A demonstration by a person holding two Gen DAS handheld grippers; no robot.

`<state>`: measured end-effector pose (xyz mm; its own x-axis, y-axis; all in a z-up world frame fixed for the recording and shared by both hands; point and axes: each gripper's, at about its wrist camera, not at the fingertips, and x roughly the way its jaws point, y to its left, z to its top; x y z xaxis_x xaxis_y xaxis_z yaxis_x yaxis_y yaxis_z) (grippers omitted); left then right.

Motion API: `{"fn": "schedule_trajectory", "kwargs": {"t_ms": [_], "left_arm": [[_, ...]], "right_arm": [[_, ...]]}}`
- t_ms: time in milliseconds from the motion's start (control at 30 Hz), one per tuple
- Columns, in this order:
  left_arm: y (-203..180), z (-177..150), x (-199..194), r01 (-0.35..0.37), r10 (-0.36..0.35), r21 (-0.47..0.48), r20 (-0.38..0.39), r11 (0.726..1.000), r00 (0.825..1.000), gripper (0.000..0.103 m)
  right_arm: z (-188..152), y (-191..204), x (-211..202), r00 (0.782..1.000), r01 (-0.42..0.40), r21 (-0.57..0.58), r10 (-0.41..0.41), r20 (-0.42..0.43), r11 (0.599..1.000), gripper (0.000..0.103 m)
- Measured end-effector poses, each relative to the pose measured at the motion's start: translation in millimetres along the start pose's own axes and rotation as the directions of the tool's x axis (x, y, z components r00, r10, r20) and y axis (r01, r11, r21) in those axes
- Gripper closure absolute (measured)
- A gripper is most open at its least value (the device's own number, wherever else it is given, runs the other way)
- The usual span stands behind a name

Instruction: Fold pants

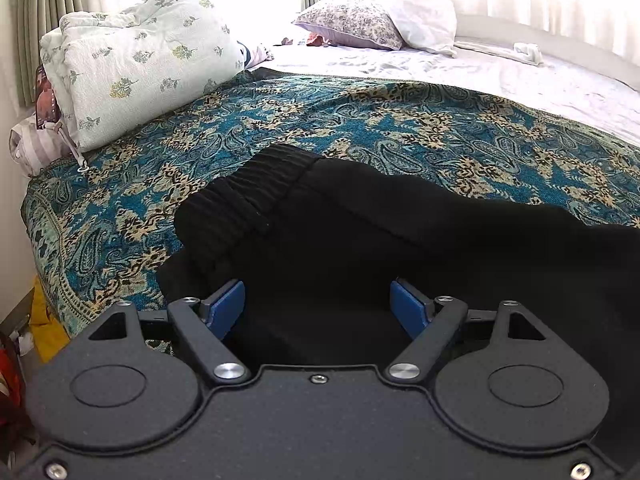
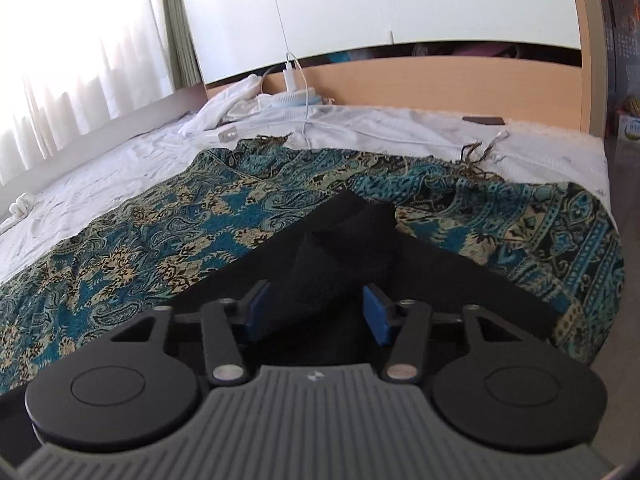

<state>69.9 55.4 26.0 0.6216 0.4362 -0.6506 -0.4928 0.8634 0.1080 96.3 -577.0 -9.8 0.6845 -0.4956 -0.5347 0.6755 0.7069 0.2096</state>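
While both wrist views look out over the same paisley throw (image 1: 360, 120) spread on the bed, each shows a different end of the black pants (image 1: 360, 240). From the left wrist, the left gripper (image 1: 318, 306) stands wide open with its blue pads (image 1: 228, 306) apart, dark cloth lying between and beneath them without being pinched; just ahead and a little to its left runs the ribbed elastic waistband (image 1: 256, 188), and further off to the left sits a folded floral quilt (image 1: 140, 60), with a floral pillow (image 1: 352, 22) far ahead. From the right wrist, the right gripper (image 2: 320, 312) has its jaws partly closed around a raised ridge of the pants (image 2: 336, 256); whether the pads actually press the fabric cannot be told. A pant leg tapers away straight ahead of it onto the throw (image 2: 160, 232). Only this view shows the wooden headboard (image 2: 440, 80), a white charger (image 2: 289, 76) and cable, and a dark phone (image 2: 483, 120) far ahead to the right.
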Motion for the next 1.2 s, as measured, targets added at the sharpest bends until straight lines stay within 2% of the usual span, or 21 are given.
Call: {"fn": "schedule_trajectory", "kwargs": {"t_ms": [33, 100, 167, 333, 467, 633, 733, 767, 867, 900, 1033, 1100, 1200], "left_arm": [[-0.4, 0.1, 0.0, -0.002, 0.002, 0.000, 0.000, 1.000, 1.000, 0.024], [-1.5, -0.2, 0.0, -0.006, 0.006, 0.002, 0.002, 1.000, 1.000, 0.024], [-2.4, -0.3, 0.1, -0.009, 0.009, 0.003, 0.002, 1.000, 1.000, 0.024], [-2.2, -0.5, 0.3, -0.007, 0.007, 0.003, 0.002, 1.000, 1.000, 0.024], [-2.8, -1.0, 0.4, -0.006, 0.006, 0.003, 0.002, 1.000, 1.000, 0.024], [-4.9, -2.3, 0.7, -0.002, 0.002, 0.008, 0.000, 1.000, 1.000, 0.024], [-5.1, -2.1, 0.7, -0.002, 0.002, 0.007, -0.001, 1.000, 1.000, 0.024], [-5.1, -1.9, 0.7, -0.001, 0.001, 0.005, -0.003, 1.000, 1.000, 0.024], [-4.2, -1.5, 0.2, 0.004, -0.004, 0.000, -0.006, 1.000, 1.000, 0.024], [-4.0, -1.4, 0.2, 0.004, -0.004, -0.001, -0.006, 1.000, 1.000, 0.024], [-4.1, -1.3, 0.0, 0.002, -0.002, 0.001, -0.006, 1.000, 1.000, 0.024], [-4.0, -1.2, 0.1, 0.003, -0.003, 0.000, -0.007, 1.000, 1.000, 0.024], [-4.0, -1.2, 0.1, 0.004, -0.004, -0.003, -0.008, 1.000, 1.000, 0.024]], "right_arm": [[0.9, -0.9, 1.2, 1.000, -0.001, 0.004, 0.001, -0.006, 1.000, 0.067], [2.7, -4.9, 1.1, 1.000, -0.004, 0.019, 0.005, -0.011, 1.000, 0.089], [4.3, -10.8, -1.2, 1.000, 0.005, 0.040, -0.005, -0.007, 0.999, 0.095], [9.2, -36.5, -16.7, 0.994, 0.092, 0.114, -0.097, 0.041, 0.989, 0.097], [13.0, -61.2, -30.0, 0.977, 0.186, 0.155, -0.200, 0.079, 0.970, 0.097], [11.0, -85.2, -32.0, 0.970, 0.229, 0.169, -0.240, 0.043, 0.959, 0.096], [5.2, -88.5, -29.5, 0.970, 0.234, 0.149, -0.240, 0.025, 0.961, 0.089], [3.2, -89.5, -30.3, 0.971, 0.233, 0.151, -0.239, 0.025, 0.961, 0.081], [0.2, -95.2, -33.9, 0.974, 0.216, 0.173, -0.224, 0.027, 0.961, 0.078], [-0.5, -96.4, -35.4, 0.975, 0.212, 0.179, -0.220, 0.025, 0.961, 0.072], [-3.9, -100.3, -38.8, 0.975, 0.212, 0.184, -0.219, 0.018, 0.960, 0.065], [-5.1, -101.7, -40.1, 0.976, 0.212, 0.187, -0.219, 0.016, 0.959, 0.058], [-6.8, -102.1, -42.0, 0.977, 0.206, 0.191, -0.212, 0.010, 0.960, 0.055]]}}
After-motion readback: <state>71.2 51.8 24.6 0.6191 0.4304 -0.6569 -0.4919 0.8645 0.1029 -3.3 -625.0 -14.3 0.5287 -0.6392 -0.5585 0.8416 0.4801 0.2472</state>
